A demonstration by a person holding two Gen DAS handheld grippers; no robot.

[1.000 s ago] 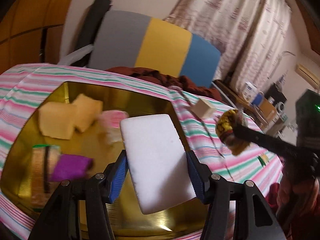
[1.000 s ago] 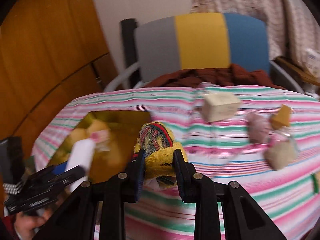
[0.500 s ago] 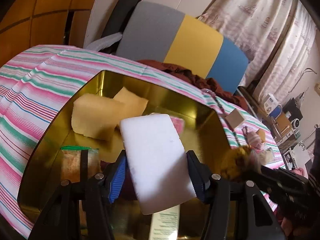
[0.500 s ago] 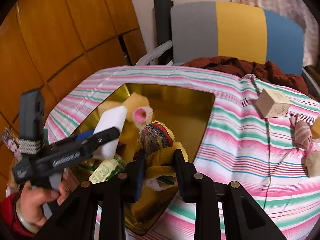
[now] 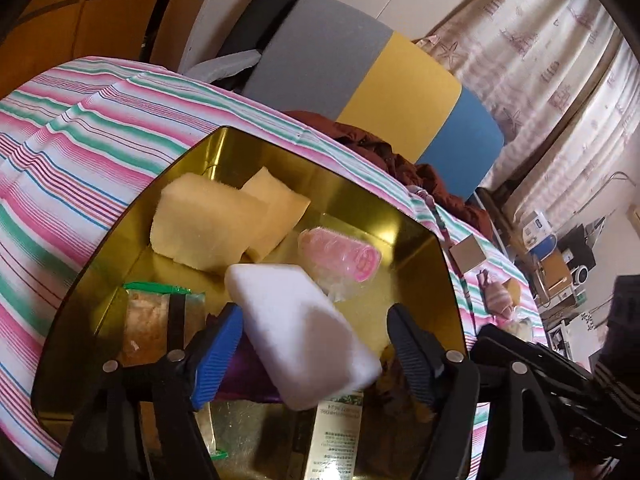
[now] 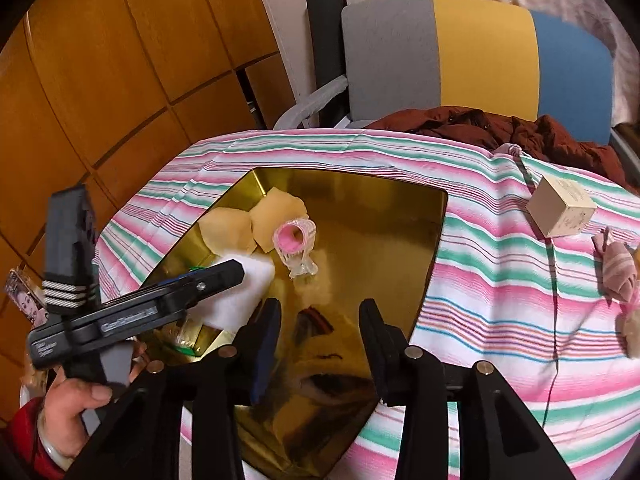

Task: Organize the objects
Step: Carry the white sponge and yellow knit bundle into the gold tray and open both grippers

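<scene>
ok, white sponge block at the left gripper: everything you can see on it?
The white sponge block is a plain, rounded-corner slab that looks like soft foam, unmarked. It sits tilted between the left gripper fingers, whose jaws have just been opening; the right pad stands clear of it, so it looks released. It is over the gold tin, above a purple item.

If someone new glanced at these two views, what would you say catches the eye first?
Probably the shiny gold tin sunk in the pink-and-green striped cloth, already holding yellow sponges and a pink hair roller. Next, the white foam block tilting loose between the left gripper's spread fingers, which have just been opening over the tin. Behind stands a grey, yellow and blue chair.
</scene>
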